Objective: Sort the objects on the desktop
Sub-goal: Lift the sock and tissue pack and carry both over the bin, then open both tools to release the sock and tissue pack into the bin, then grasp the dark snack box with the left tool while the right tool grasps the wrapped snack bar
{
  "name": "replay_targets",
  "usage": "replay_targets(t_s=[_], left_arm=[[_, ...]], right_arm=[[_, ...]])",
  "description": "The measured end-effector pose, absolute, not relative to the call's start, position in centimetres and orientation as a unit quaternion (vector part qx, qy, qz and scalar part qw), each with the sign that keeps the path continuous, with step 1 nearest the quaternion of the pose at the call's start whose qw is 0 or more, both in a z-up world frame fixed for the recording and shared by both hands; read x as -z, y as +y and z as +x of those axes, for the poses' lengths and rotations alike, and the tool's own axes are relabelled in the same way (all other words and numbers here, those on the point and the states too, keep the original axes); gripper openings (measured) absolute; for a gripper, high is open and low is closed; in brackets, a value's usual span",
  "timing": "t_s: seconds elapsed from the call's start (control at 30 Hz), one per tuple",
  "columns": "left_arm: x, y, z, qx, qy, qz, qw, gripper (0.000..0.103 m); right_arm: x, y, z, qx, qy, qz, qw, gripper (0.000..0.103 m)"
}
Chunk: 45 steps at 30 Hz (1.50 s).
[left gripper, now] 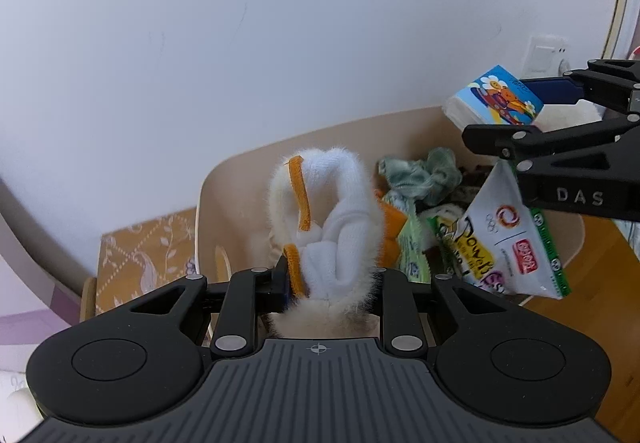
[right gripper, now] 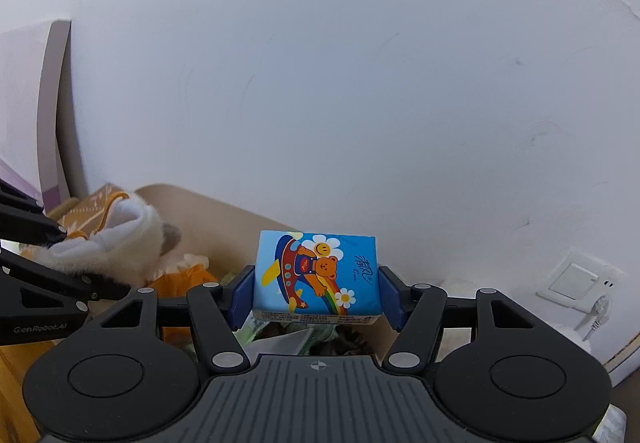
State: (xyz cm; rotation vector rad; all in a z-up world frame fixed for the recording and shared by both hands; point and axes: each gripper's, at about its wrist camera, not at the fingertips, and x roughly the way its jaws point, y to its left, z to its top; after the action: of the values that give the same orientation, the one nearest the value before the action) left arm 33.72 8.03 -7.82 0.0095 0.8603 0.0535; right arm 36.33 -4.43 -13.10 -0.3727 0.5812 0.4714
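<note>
A white wall [right gripper: 320,83] fills the background of both views. Below it sits a beige bin [left gripper: 240,179] on the wooden counter [left gripper: 592,283], holding a green cloth [left gripper: 424,175] and snack packets [left gripper: 516,243]. The left tongs [left gripper: 332,283] are clamped tight on a fluffy white glove with orange trim [left gripper: 340,219], held above the bin's left side. The right tongs [right gripper: 316,295] grip a small blue tissue pack [right gripper: 316,271] between their blue pads [right gripper: 390,295], above the bin's right side.
</note>
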Motion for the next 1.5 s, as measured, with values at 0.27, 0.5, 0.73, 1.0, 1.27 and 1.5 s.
replay_targets(t_s=[0.27, 0.5, 0.73, 1.0, 1.27, 1.5], left_arm=[[9.1, 7.6, 34.2, -0.026, 0.435, 0.018, 0.9, 0.029], [9.1, 7.3, 33.5, -0.024, 0.424, 0.023, 0.905, 0.068], [9.0, 7.2, 32.7, -0.026, 0.412, 0.033, 0.91, 0.077], [8.0, 8.1, 29.7, 0.003, 0.401, 0.047, 0.915, 0.078], [8.0, 8.1, 25.5, 0.068, 0.404, 0.112, 0.905, 0.08], [11.3, 7.9, 24.1, 0.115, 0.442, 0.17, 0.874, 0.08]], right_arm=[[14.2, -3.4, 37.2, -0.229, 0.295, -0.214, 0.903, 0.06], [14.7, -3.5, 37.3, -0.23, 0.298, -0.229, 0.897, 0.07], [14.0, -5.5, 35.1, -0.237, 0.277, -0.221, 0.904, 0.079], [11.4, -8.3, 30.3, -0.298, 0.234, -0.202, 0.903, 0.087], [11.7, -11.0, 25.3, -0.384, 0.235, -0.259, 0.854, 0.088], [17.0, -8.9, 23.4, -0.451, 0.289, -0.293, 0.792, 0.087]])
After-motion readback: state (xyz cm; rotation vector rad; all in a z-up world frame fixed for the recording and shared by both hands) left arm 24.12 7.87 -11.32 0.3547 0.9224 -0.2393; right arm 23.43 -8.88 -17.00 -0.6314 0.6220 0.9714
